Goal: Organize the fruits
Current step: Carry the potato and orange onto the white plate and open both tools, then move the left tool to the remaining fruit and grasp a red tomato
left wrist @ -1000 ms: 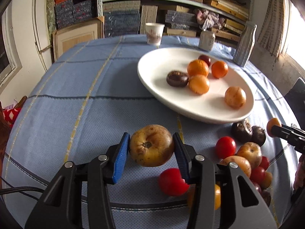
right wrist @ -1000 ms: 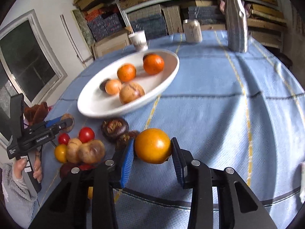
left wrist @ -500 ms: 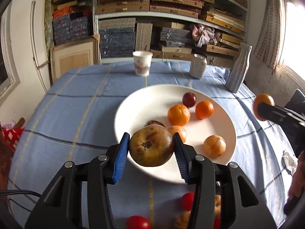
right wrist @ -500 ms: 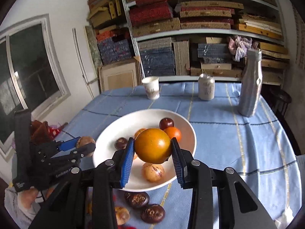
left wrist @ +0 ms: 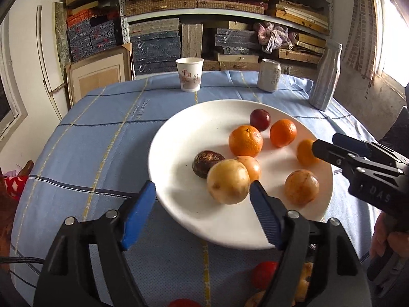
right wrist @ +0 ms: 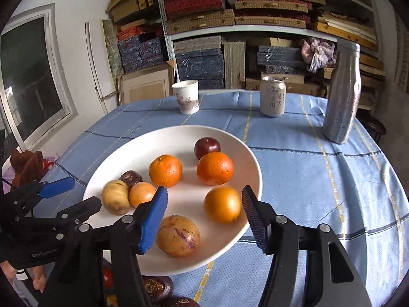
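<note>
Fruits [right wrist: 166, 170], orange and tan, fill plate [right wrist: 143, 151]; both grippers [left wrist: 202, 199] [right wrist: 204, 204] just opened, empty.

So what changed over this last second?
Both grippers carried fruit from the table to the plate and their jaws have just been opening: left gripper released the yellow fruit, right gripper the orange fruit. Cup, can and bottle stayed put.

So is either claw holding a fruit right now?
No. Both claws have just been opening: the yellow-brown fruit and the orange fruit lie loose on the white plate.
</note>
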Available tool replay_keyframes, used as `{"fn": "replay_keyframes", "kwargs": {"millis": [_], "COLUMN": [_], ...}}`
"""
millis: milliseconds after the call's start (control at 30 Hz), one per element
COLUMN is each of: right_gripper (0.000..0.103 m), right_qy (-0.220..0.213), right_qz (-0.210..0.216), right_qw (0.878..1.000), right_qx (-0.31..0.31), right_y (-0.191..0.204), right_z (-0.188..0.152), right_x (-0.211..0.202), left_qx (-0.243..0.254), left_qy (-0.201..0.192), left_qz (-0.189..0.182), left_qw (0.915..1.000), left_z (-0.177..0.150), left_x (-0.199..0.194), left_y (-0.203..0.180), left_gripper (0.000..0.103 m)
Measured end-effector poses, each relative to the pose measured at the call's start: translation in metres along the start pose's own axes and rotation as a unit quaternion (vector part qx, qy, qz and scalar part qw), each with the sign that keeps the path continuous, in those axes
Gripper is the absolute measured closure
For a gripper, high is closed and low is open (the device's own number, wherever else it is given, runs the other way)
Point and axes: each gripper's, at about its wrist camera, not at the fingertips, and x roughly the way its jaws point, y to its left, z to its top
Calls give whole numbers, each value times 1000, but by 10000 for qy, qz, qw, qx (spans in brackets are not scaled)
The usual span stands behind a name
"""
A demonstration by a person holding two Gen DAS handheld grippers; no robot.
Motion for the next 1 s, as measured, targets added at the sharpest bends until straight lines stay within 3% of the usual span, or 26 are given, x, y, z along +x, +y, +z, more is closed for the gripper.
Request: {"fn": "replay_keyframes", "kwargs": {"millis": [133,233,300,400,567,733,1000], "right_gripper": [37,26,16,9,3,3,3], "right_qy": [-339,-750,-1010,-1314,-921,-802,-555], "right_qz": [131,64,-17,-161,-560,-531,-563], "right_qw": [9992,9971,9949,9912,9942,9951,9958], "right_qx": [166,114,36,6,14,226,461], "right_y": [-4,-2,-1,-6,-20,-29,-37], "right_z": [5,3,-5,-33,-68,-69,-73], "right_x": [-30,-64,-88,-118,-122,-117,-110], "left_qx": [-72,-171,-352,-577,-789,-928,-609], "left_qy": [-130,-233,-324,-409,-265,-106,107], "left_qz": [87,148,114,75,259,400,272], "left_qw": [9999,9995,9988,9975,9962,9948,9977], "left_z": [-2,-5,-8,-17,-49,-79,-89], "left_x": [-11,-24,-35,-52,-67,-78,-76], "left_y": [8,19,29,44,65,77,64], "left_gripper": [19,15,9,8,5,5,5]}}
